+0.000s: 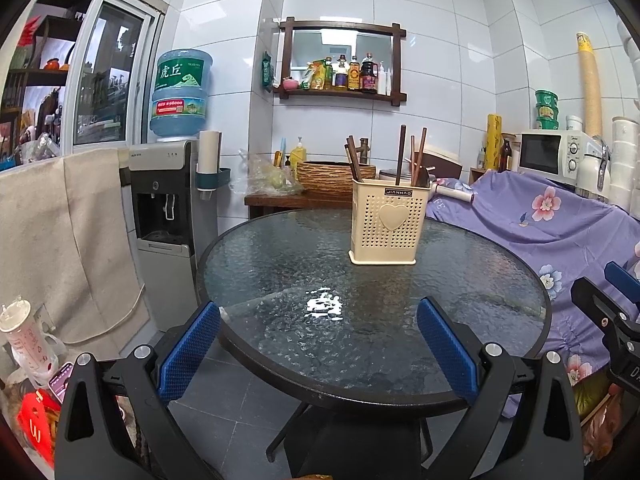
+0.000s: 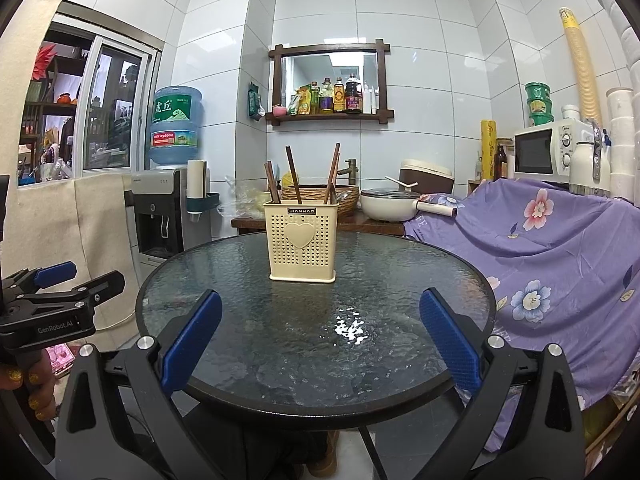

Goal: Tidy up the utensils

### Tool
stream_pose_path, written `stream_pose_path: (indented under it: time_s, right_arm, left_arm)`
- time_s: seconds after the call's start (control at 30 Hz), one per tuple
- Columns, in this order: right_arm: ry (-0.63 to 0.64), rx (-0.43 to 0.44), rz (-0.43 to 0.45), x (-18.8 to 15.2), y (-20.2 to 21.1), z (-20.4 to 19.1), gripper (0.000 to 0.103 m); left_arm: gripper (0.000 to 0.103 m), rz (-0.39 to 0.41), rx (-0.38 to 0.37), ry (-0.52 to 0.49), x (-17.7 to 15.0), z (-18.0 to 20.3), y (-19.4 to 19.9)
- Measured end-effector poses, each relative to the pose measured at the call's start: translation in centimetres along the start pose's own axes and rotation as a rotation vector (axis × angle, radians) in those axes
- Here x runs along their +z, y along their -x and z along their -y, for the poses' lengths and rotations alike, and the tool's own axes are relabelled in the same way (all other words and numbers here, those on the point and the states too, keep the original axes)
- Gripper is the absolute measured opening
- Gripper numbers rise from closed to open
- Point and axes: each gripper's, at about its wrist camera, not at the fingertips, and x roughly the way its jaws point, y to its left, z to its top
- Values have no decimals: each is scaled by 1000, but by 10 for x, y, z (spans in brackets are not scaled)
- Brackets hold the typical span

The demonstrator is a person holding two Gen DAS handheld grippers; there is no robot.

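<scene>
Left gripper [image 1: 318, 350] fingers spread wide, nothing between; blue pads [image 1: 188, 350] diamond-textured rubber. Right gripper [image 2: 320, 338] likewise parted, empty. Both hover at near rim of worktop [image 2: 400, 376], short of holder, likely staged for reach. Worktop: round, pebbled glass, dark rim. Holder [image 2: 302, 242] stands upright mid-worktop: cream perforated plastic, heart emblem. Dark wooden chopsticks [image 2: 293, 174] lean inside it, splayed.

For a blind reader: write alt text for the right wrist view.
A cream utensil holder with dark chopsticks stands on a round glass table. The open right gripper hovers at the near edge; the left gripper shows at far left.
</scene>
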Motion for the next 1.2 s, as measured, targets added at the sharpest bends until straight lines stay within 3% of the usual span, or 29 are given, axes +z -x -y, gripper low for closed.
stream_pose_path:
  time_s: [1.2]
  right_arm:
    - [-4,8,-3,-1,0,0,97]
  left_arm:
    - [97,-4,-11,-2,0,-7,0]
